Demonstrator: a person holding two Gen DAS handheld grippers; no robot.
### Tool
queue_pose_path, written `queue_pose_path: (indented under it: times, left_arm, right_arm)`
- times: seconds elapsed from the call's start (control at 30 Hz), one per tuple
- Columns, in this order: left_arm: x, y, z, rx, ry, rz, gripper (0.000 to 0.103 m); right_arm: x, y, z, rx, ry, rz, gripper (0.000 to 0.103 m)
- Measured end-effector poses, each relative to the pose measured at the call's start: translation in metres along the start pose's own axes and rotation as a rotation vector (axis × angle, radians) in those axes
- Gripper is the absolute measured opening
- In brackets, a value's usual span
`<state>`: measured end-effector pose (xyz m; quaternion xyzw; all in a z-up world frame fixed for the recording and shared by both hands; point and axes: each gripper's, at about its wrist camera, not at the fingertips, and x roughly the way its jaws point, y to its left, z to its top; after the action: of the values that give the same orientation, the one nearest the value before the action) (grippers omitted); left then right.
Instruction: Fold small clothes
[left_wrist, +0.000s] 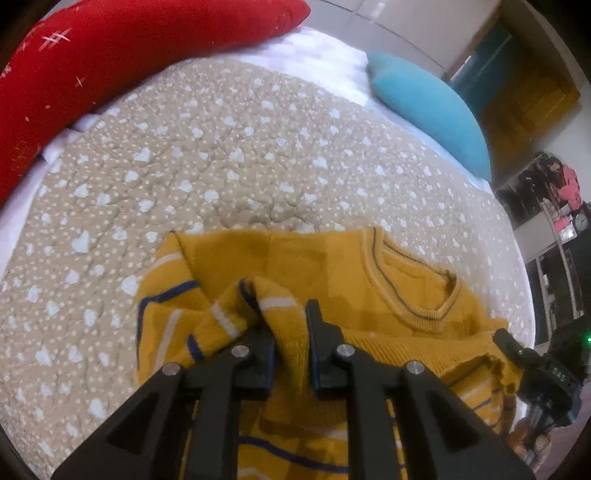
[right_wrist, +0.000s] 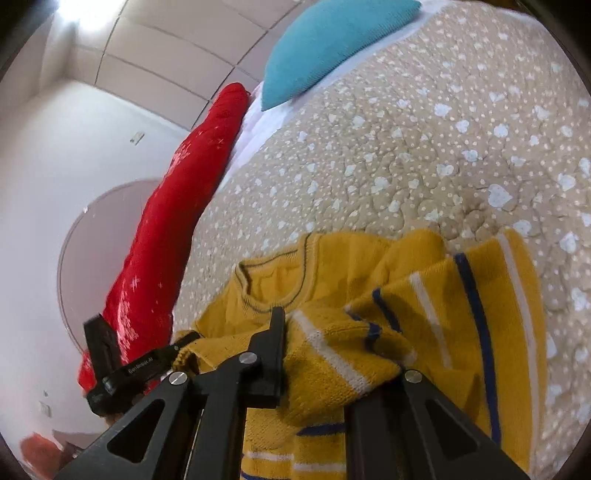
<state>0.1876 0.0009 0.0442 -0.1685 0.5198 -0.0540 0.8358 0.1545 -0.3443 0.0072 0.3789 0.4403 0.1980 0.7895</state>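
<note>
Two black two-finger grippers reach low over a beige quilted bedspread dotted with white hearts (left_wrist: 221, 155), both angled down into one small mustard-yellow knitted sweater with navy and white stripes (left_wrist: 332, 288). The left gripper (left_wrist: 290, 354) comes in from the near edge, its fingers (left_wrist: 321, 343) pointing toward the ribbed collar. The right gripper (right_wrist: 332, 354) approaches the same garment from its other side, and in its view the left tool shows at the lower left, at the sweater's edge.

No containers appear; the sweater lies crumpled on the bedspread near its front edge, collar up (a striped part is bunched over the body).

The left jaws are narrowed, clamping a raised fold of striped knit between them. On the right gripper one finger (right_wrist: 271, 350) presses against the knit, while the other is buried under a draped fold, so its grip cannot be judged. A long red cushion (left_wrist: 92, 62) and a turquoise pillow (left_wrist: 432, 107) lie at the far end of the bed.
</note>
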Motion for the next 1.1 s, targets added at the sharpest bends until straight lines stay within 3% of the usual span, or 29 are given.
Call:
queue_pose_path:
  times: [0.1, 0.27, 0.4, 0.47, 0.6, 0.73, 0.9, 1.0, 1.1]
  left_arm:
    - [0.003, 0.005, 0.007, -0.029, 0.010, -0.032, 0.019]
    - [0.005, 0.014, 0.015, -0.092, 0.012, -0.097, 0.040]
    - [-0.003, 0.023, 0.022, -0.127, -0.046, -0.083, 0.055]
    - [-0.005, 0.030, 0.026, -0.157, -0.068, -0.033, 0.068]
    - [-0.002, 0.046, 0.031, -0.188, -0.058, 0.016, 0.068]
    - [-0.013, 0.060, 0.030, -0.214, -0.067, 0.027, 0.068]
    - [-0.038, 0.069, 0.016, -0.179, -0.080, 0.048, 0.068]
    - [-0.054, 0.071, -0.001, -0.128, -0.084, 0.074, 0.071]
    - [-0.065, 0.073, -0.022, -0.086, -0.076, 0.072, 0.073]
  right_arm:
    - [0.007, -0.011, 0.009, 0.058, 0.011, 0.028, 0.012]
    - [0.013, -0.028, 0.019, 0.154, 0.020, 0.085, 0.015]
    - [0.014, -0.033, 0.022, 0.185, 0.025, 0.121, 0.020]
    - [0.013, -0.035, 0.025, 0.202, 0.030, 0.146, 0.028]
    - [0.015, -0.041, 0.036, 0.261, 0.050, 0.215, 0.054]
    - [0.022, -0.051, 0.050, 0.377, 0.063, 0.251, 0.061]
    - [-0.011, -0.064, 0.061, 0.466, -0.069, 0.288, 0.084]
    - [-0.045, -0.066, 0.058, 0.442, -0.143, 0.236, 0.086]
    - [-0.076, -0.056, 0.044, 0.314, -0.130, 0.091, 0.087]
